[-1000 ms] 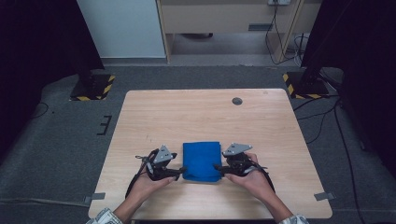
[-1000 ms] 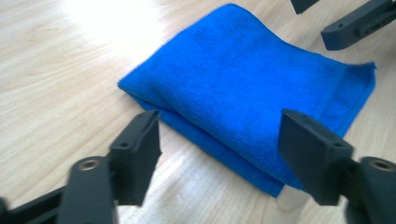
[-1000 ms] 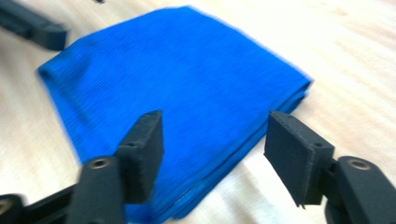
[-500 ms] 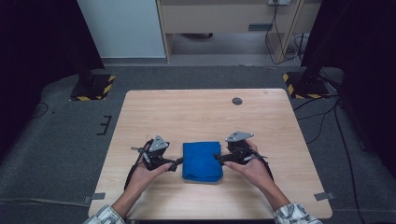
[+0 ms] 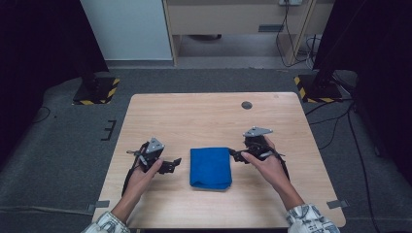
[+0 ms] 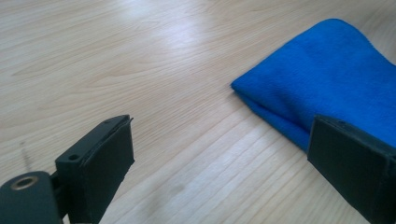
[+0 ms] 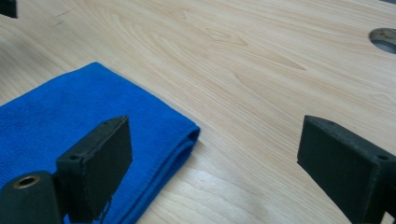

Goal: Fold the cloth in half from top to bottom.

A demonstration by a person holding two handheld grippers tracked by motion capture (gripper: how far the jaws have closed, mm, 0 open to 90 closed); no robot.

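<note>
A folded blue cloth [image 5: 210, 167] lies flat on the wooden table [image 5: 204, 116], near the front middle. My left gripper [image 5: 175, 163] rests to the cloth's left, a short gap away, open and empty. In the left gripper view the blue cloth [image 6: 327, 88] lies ahead to the right, partly behind the right jaw. My right gripper [image 5: 234, 155] is open at the cloth's upper right corner, holding nothing. The right gripper view has the blue cloth [image 7: 70, 112] at the left, its folded corner between the spread jaws.
A small round grey grommet [image 5: 247, 105] sits in the tabletop at the back right, also seen as grommet [image 7: 384, 39]. Black stand bases with yellow-black tape [image 5: 96, 90] flank the table on the floor. A cabinet [image 5: 233, 19] stands beyond.
Both grippers have drawn outward from the cloth's sides. The left one moved left and off the cloth; the right one shifted up and right. The cloth stays folded in place.
</note>
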